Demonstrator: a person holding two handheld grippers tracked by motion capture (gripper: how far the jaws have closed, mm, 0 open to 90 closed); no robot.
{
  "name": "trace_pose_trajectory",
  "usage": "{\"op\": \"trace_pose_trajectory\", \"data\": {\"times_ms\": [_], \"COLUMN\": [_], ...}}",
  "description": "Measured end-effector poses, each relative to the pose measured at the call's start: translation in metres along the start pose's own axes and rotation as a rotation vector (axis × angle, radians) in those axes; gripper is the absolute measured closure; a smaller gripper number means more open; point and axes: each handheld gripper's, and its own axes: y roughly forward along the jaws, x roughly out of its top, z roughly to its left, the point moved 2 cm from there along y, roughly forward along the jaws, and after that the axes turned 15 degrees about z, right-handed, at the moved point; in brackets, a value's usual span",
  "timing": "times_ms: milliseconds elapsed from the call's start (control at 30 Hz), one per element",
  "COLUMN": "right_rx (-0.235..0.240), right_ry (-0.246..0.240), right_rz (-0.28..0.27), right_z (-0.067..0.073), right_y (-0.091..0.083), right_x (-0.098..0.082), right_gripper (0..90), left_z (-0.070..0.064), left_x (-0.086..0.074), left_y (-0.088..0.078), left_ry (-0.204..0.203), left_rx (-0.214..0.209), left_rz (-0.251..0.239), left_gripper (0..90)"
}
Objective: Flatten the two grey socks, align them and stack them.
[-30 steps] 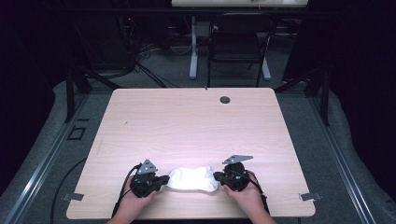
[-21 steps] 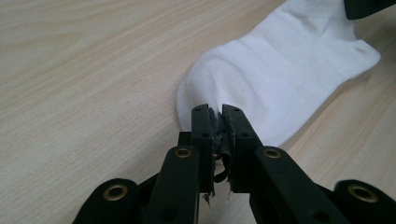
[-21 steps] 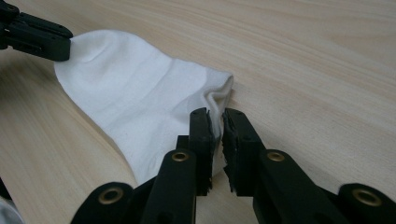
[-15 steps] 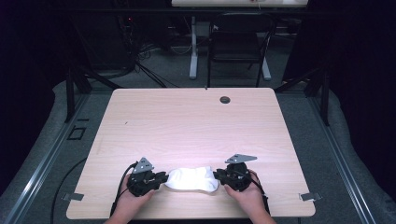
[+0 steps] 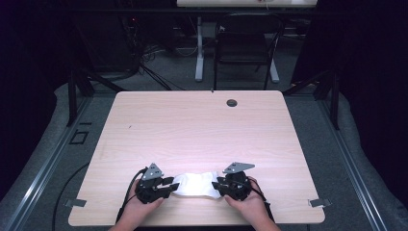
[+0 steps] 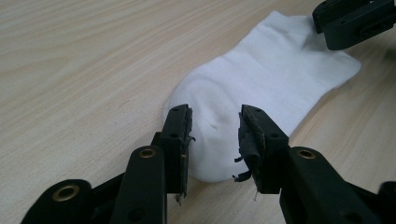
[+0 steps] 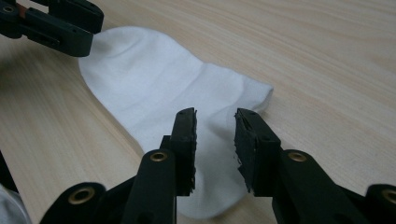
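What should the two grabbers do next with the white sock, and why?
Probably lift both away. The flat white fabric sock lies spread on the pale wooden table, and the left gripper and right gripper have just been opening; their jaws stand apart at the sock's two ends without pinching it. It looks let go.

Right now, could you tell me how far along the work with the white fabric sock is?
The white fabric sock lies flat on the pale wooden table. The left gripper and right gripper have just been opening, one at each end, nothing clamped. Left: withdrawing both hands.
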Motion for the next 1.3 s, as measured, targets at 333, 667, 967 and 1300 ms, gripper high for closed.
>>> {"op": "trace_pose_trajectory", "data": {"times_ms": [333, 667, 967, 1300], "right_rx": [-0.026, -0.025, -0.015, -0.023], "right_ry": [-0.013, -0.004, 0.016, 0.013], "right_rz": [0.037, 0.042, 0.032, 0.022], "right_z": [0.000, -0.002, -0.006, -0.008], "right_y": [0.010, 0.013, 0.018, 0.020], "right_x": [-0.002, -0.002, 0.006, 0.010], "right_gripper": [68.3, 68.2, 68.3, 67.4], "left_z": [0.000, 0.002, 0.013, 0.016], "left_x": [-0.005, -0.004, -0.001, -0.001], "left_y": [0.008, 0.013, 0.015, 0.015], "left_ry": [-0.003, -0.006, -0.027, -0.042], "left_rx": [0.016, 0.016, 0.041, 0.056], "left_rz": [0.042, 0.042, 0.026, 0.023], "left_gripper": [61.7, 62.9, 63.0, 61.4]}}
